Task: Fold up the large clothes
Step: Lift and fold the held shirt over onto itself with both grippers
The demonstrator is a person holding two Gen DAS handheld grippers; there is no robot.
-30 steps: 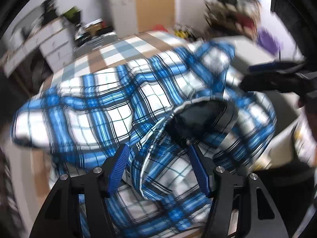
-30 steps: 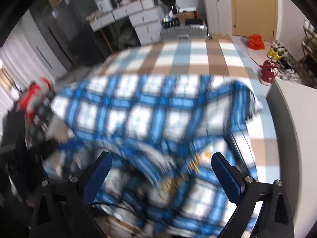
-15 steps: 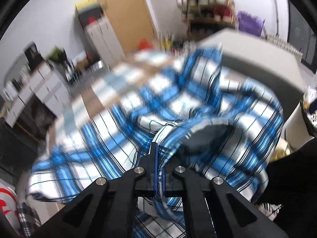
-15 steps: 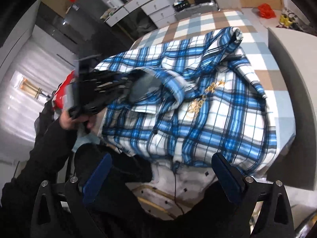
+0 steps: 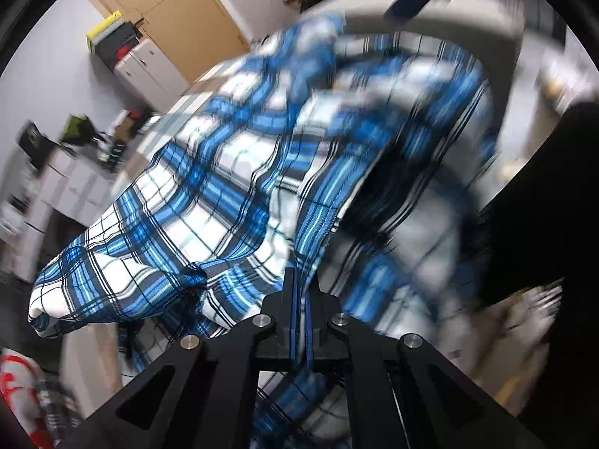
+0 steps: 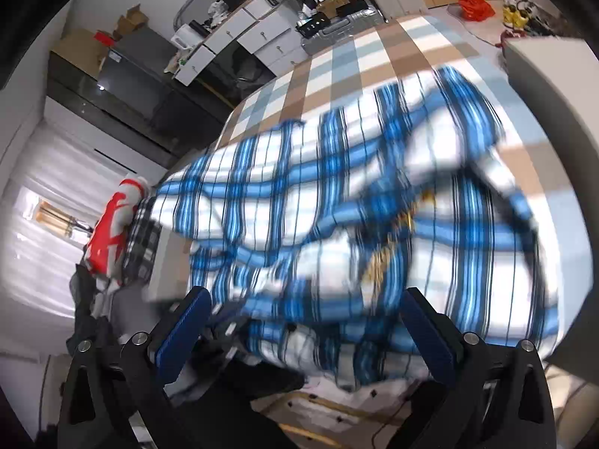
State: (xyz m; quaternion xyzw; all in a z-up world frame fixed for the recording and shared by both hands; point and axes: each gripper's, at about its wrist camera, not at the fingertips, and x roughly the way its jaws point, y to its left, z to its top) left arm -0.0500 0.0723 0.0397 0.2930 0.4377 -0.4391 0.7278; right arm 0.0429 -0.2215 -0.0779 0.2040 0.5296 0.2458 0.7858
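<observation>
A large blue-and-white plaid shirt (image 5: 232, 187) lies bunched over the checked bed cover (image 6: 374, 60). My left gripper (image 5: 299, 292) is shut on a fold of the shirt near its collar opening and holds it lifted. In the right wrist view the shirt (image 6: 337, 194) spreads across the bed's near end, blurred by motion. My right gripper (image 6: 303, 321) is open and empty, its blue pads either side of the shirt's near edge, just above it. The right gripper's blue finger also shows blurred at the top of the left wrist view (image 5: 419, 0).
A red-and-white item (image 6: 112, 224) and dark clothes lie at the bed's left side. White drawers (image 6: 254, 33) and a dark cabinet (image 6: 123, 86) stand beyond the bed. A grey-white ledge (image 6: 554, 82) borders the bed's right side. A wooden door (image 5: 179, 26) is behind.
My left gripper closed on the shirt fold and has lifted and pulled it. My right gripper stayed open and moved back over the shirt's near edge. The shirt shifted across the bed.
</observation>
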